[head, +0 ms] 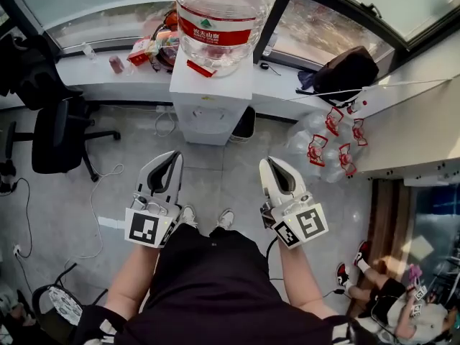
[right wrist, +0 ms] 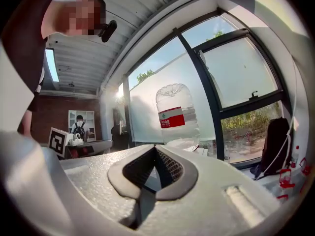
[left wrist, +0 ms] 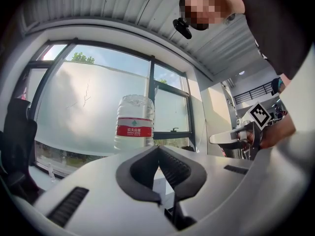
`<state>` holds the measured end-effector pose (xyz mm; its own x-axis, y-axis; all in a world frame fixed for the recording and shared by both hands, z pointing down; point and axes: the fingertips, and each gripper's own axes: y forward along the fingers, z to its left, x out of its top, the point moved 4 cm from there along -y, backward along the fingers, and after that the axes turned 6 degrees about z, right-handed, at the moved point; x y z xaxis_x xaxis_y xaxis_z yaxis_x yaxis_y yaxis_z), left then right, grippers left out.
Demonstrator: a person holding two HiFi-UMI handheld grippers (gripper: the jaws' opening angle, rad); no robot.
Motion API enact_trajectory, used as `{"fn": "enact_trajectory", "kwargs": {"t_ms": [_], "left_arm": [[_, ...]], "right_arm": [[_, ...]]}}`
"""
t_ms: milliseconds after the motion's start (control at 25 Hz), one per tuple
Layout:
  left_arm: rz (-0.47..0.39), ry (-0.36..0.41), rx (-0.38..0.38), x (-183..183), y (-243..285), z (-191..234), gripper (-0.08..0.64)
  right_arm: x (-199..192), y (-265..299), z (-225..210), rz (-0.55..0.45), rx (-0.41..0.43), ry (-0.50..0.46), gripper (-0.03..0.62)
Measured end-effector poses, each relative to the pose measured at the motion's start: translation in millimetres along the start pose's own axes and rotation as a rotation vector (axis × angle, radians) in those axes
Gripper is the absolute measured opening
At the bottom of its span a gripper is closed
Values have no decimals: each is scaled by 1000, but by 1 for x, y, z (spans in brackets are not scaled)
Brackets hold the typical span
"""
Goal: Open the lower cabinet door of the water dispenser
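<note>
My left gripper [head: 172, 157] and right gripper [head: 271, 164] are pressed together, empty, well short of the water dispenser [head: 210, 113] at twelve o'clock. I can barely see its lower cabinet door. Shut jaws may slide off it, jolting the water bottle [head: 219, 20] above.

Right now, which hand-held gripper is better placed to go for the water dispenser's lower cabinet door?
Probably left. The left hand-held gripper sits slightly nearer the water dispenser than the right hand-held gripper; both are shut and empty.
</note>
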<state>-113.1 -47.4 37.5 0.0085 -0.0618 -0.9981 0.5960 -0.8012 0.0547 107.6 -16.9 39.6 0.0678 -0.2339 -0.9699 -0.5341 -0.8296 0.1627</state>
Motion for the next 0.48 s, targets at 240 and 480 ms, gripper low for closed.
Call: {"fn": "enact_trajectory", "kwargs": {"t_ms": [240, 480], "left_arm": [[24, 2, 2, -32, 17, 9, 9], [27, -14, -1, -84, 37, 29, 9]], "right_arm": [[-30, 23, -13, 34, 14, 8, 3], [-85, 67, -28, 36, 22, -22, 3]]}}
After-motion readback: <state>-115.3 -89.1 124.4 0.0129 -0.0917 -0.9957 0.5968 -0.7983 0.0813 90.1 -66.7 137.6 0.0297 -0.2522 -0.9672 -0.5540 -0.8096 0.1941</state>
